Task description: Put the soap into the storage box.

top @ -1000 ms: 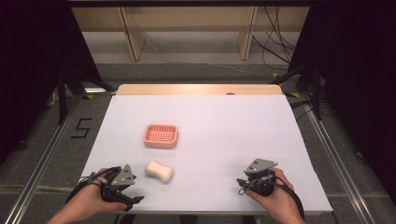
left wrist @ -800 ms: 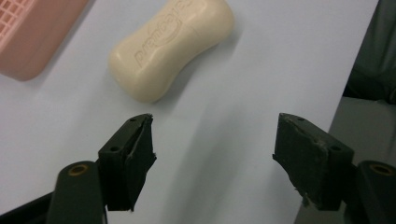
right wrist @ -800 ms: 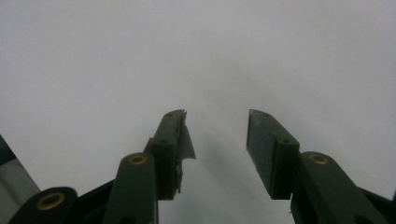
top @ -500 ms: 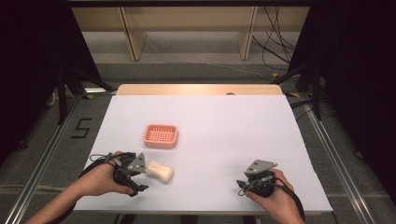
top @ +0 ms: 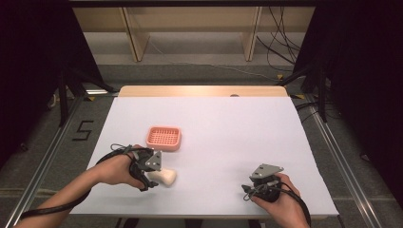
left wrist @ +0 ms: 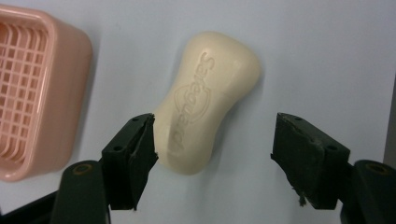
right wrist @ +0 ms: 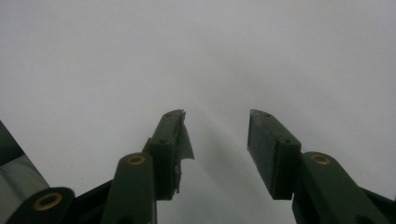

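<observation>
- Soap, a cream bar with a stamped brand, lies flat on the white table near the front left, just short of the pink soap dish.
- Left tongs straddle it now: jaws spread, and they have just been closing, with the near end of the bar between them.
- One pad sits right against the bar's edge, the other stands well off to the side, so nothing is pinched yet.
- My read: the hand comes in low and level from the near side so the jaws can take the bar across its narrow waist.
- Dish sits close beyond the bar, open side up, likely where the bar is headed.
- Right tongs rest near the front right, well apart from the bar, jaws spread over bare table, parked out of the way.
</observation>
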